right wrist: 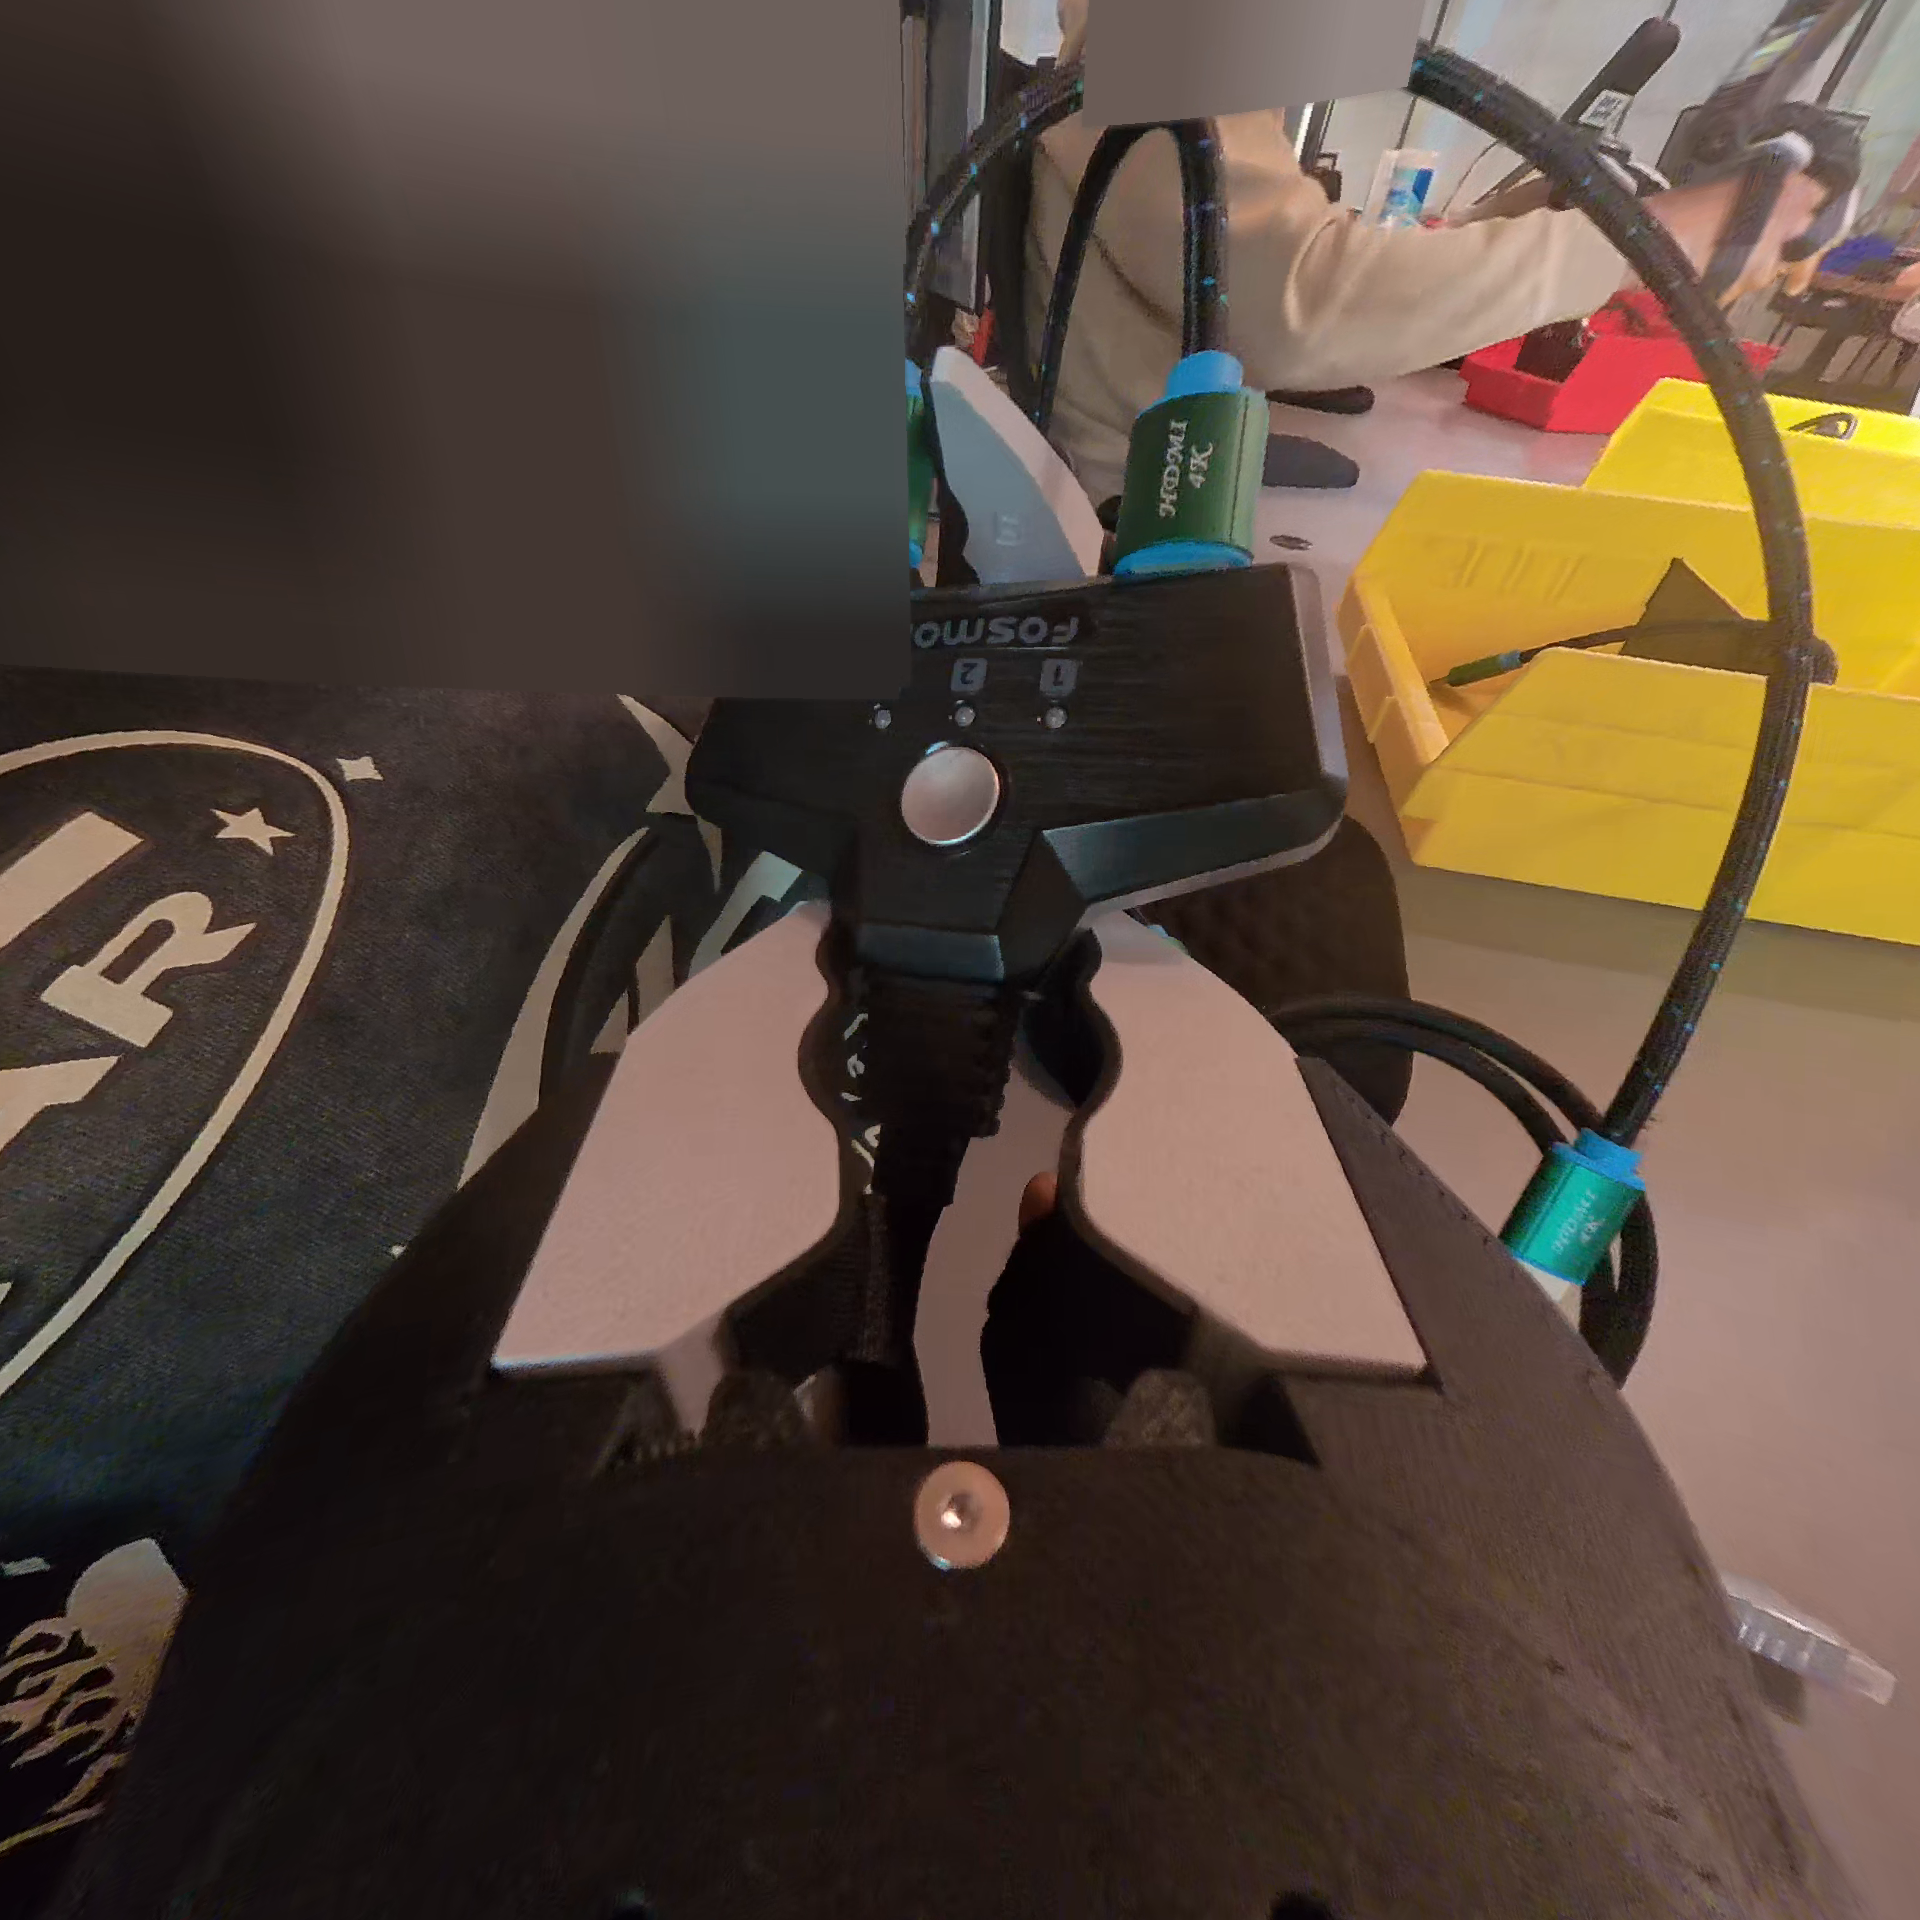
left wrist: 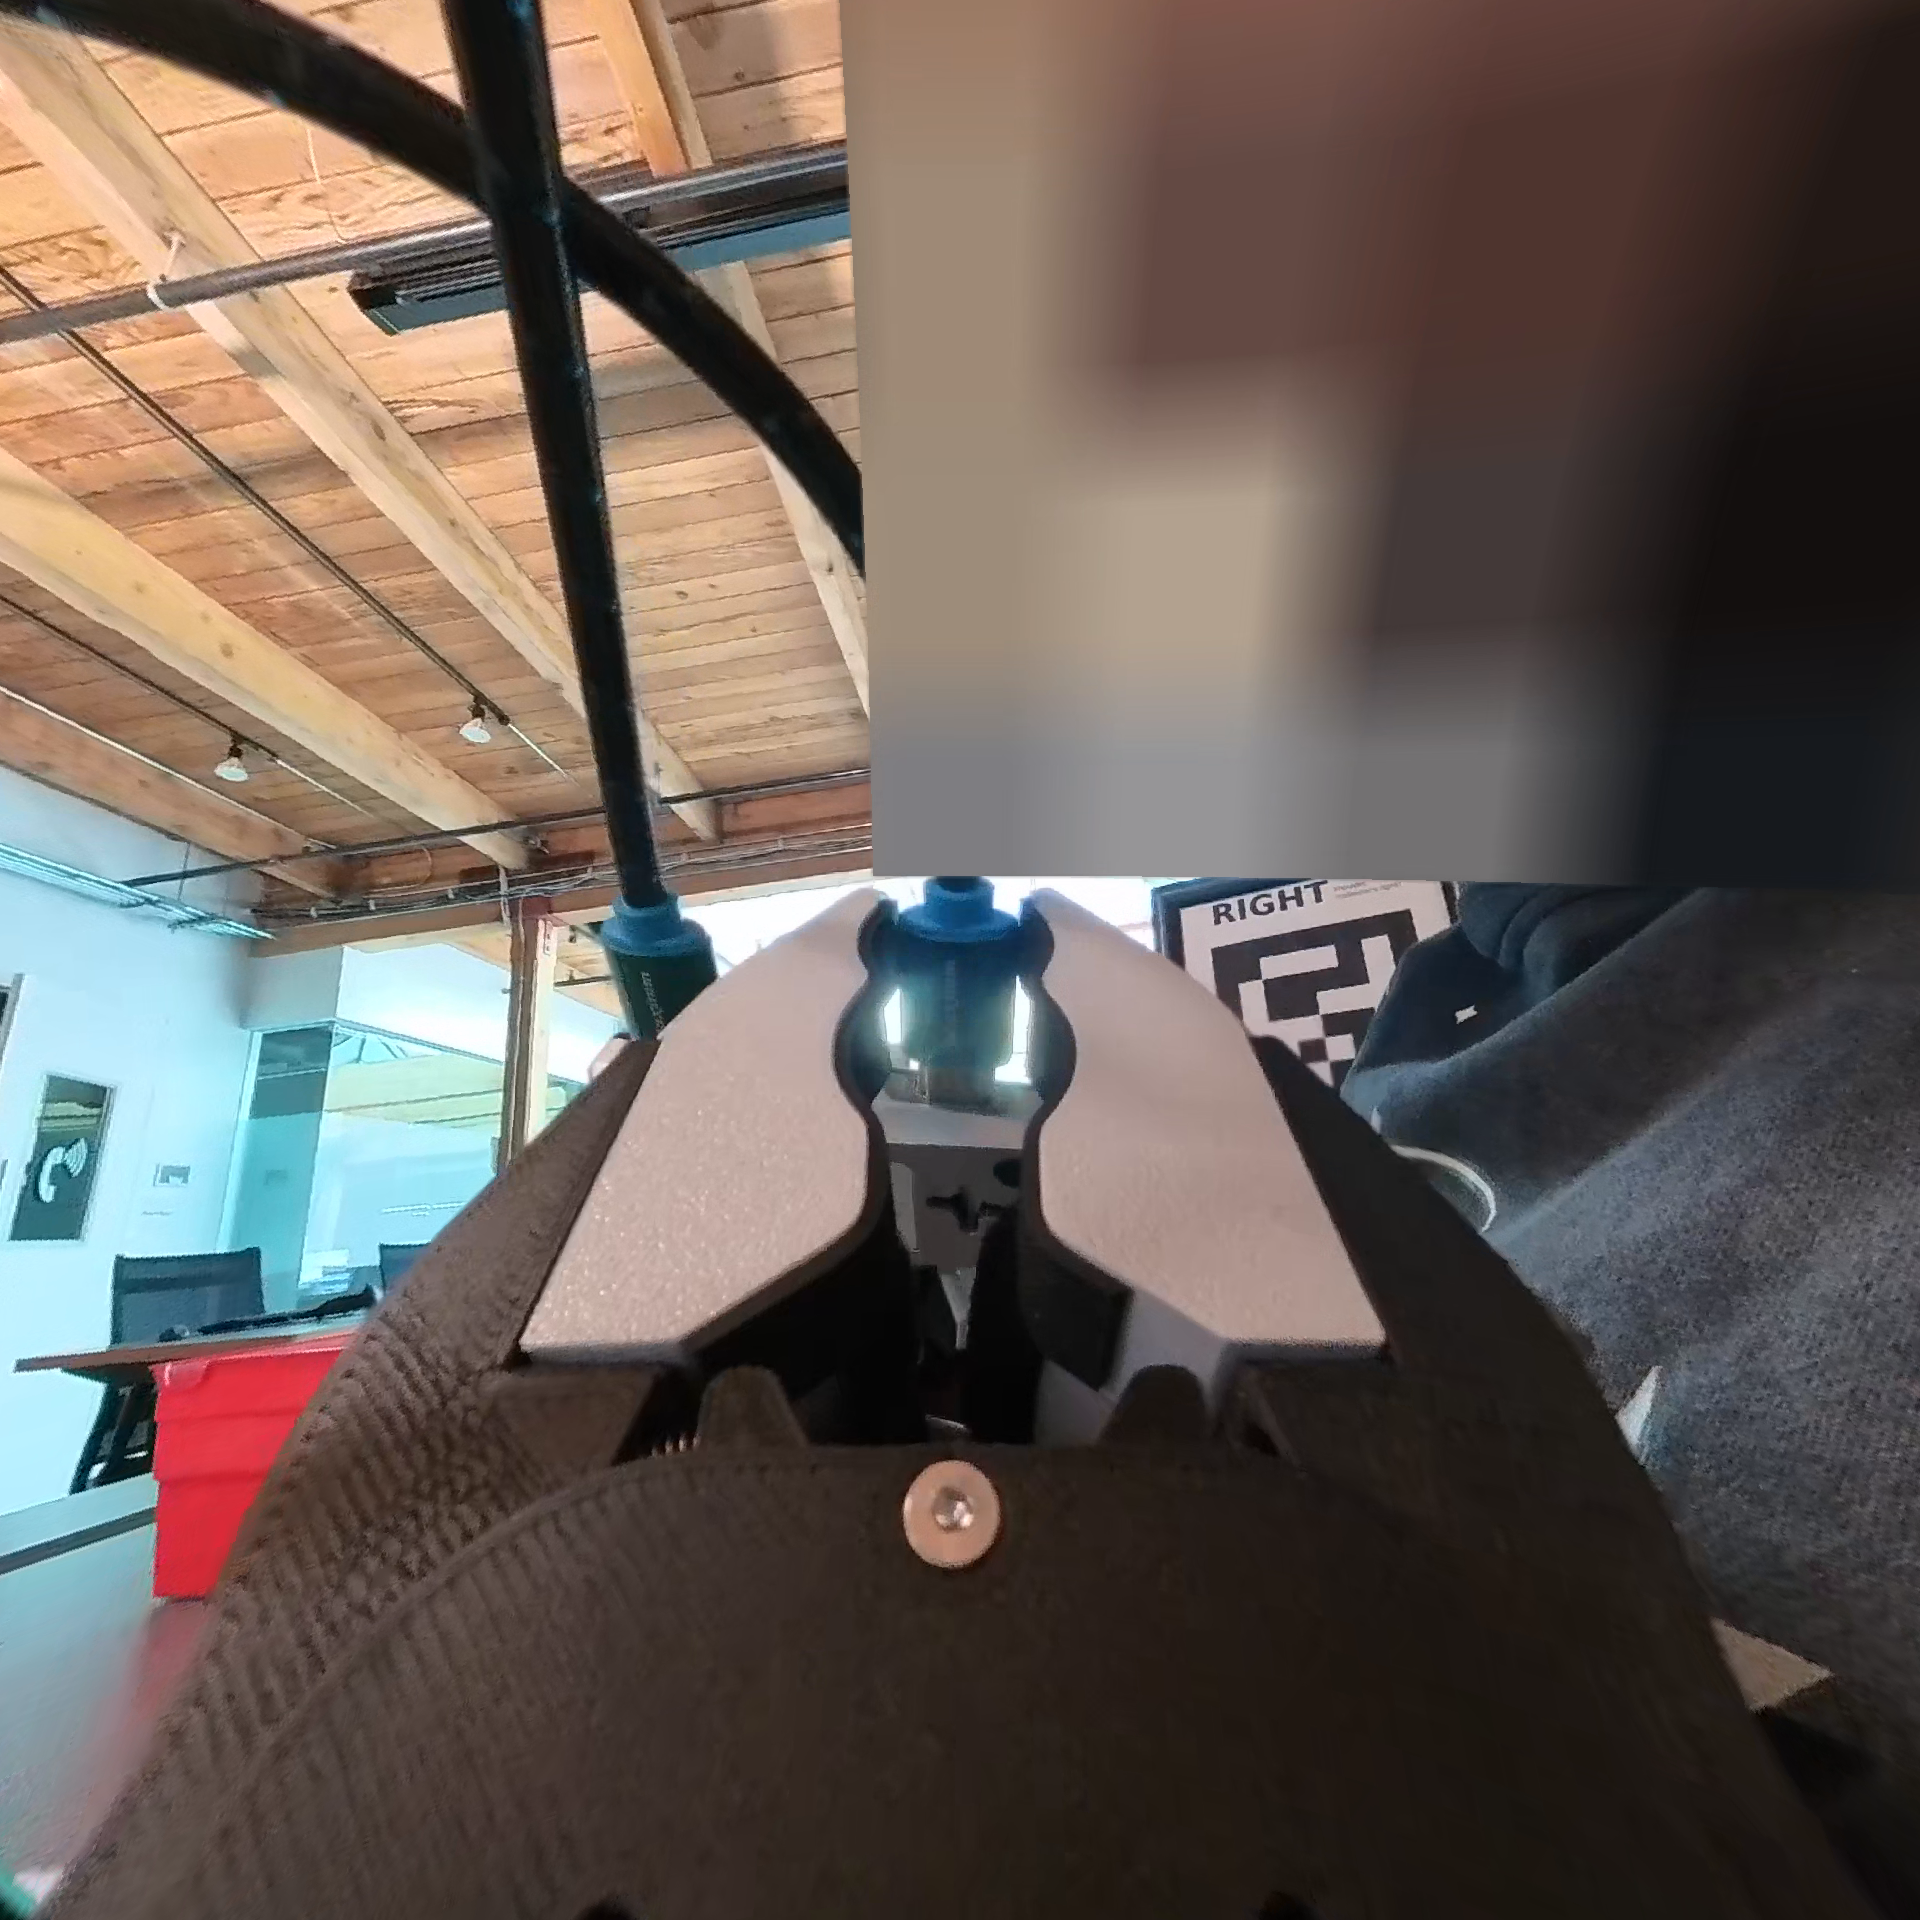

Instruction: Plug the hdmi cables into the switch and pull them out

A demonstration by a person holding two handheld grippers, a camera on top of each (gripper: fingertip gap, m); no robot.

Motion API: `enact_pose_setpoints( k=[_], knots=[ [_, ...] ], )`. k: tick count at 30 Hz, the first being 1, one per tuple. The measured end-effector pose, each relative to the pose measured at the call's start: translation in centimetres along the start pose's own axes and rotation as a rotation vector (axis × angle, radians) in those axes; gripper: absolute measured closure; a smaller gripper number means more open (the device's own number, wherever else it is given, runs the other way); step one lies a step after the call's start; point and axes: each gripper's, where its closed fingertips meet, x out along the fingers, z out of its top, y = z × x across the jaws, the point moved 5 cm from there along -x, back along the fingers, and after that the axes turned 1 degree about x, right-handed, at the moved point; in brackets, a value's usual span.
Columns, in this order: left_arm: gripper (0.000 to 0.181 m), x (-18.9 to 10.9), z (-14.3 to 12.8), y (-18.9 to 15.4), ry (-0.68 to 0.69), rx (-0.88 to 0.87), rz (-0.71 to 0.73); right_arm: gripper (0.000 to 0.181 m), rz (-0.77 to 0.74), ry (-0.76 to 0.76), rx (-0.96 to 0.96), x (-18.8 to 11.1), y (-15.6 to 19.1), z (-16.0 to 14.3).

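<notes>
The black HDMI switch (right wrist: 1122, 717) is held off the table, and my right gripper (right wrist: 935, 1008) is shut on its narrow tail end. One green and blue HDMI plug (right wrist: 1195, 478) sits in a port on the far edge; it also shows in the left wrist view (left wrist: 655, 966). My left gripper (left wrist: 951, 935) is shut on a second green and blue plug (left wrist: 951, 987), whose metal tip meets the switch's edge (left wrist: 945, 1132). How deep it sits is hidden. A left finger (right wrist: 987, 468) shows beside the switch. A third plug (right wrist: 1569, 1216) lies loose on the table.
Yellow bins (right wrist: 1621, 727) stand on the table to the right of the switch. A braided cable (right wrist: 1756, 540) arcs above them. A red bin (left wrist: 229, 1455) stands at the left. A person's dark printed shirt (right wrist: 260, 935) is close behind; another person's beige sleeve (right wrist: 1351, 270) is at the back.
</notes>
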Motion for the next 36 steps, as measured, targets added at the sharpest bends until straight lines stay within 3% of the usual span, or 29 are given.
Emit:
enact_pose_setpoints(
  k=[11,19,27,36],
  knots=[
    [0.16,0.2,0.5,0.2,-0.075,-0.049,0.004,0.142,0.044,-0.046,0.057,0.8,-0.1,0.1],
    [0.16,0.3,0.6,0.7,-0.125,-0.063,0.089,0.142,0.022,-0.08,0.088,1.1,-0.5,0.2],
    [0.159,0.2,0.2,0.0,0.013,0.02,-0.011,0.143,0.008,-0.138,0.078,0.7,0.1,0.8],
    [0.16,0.3,-0.1,1.3,0.115,-0.044,-0.011,0.142,-0.089,-0.142,0.016,0.6,-0.8,1.8]
  ],
)
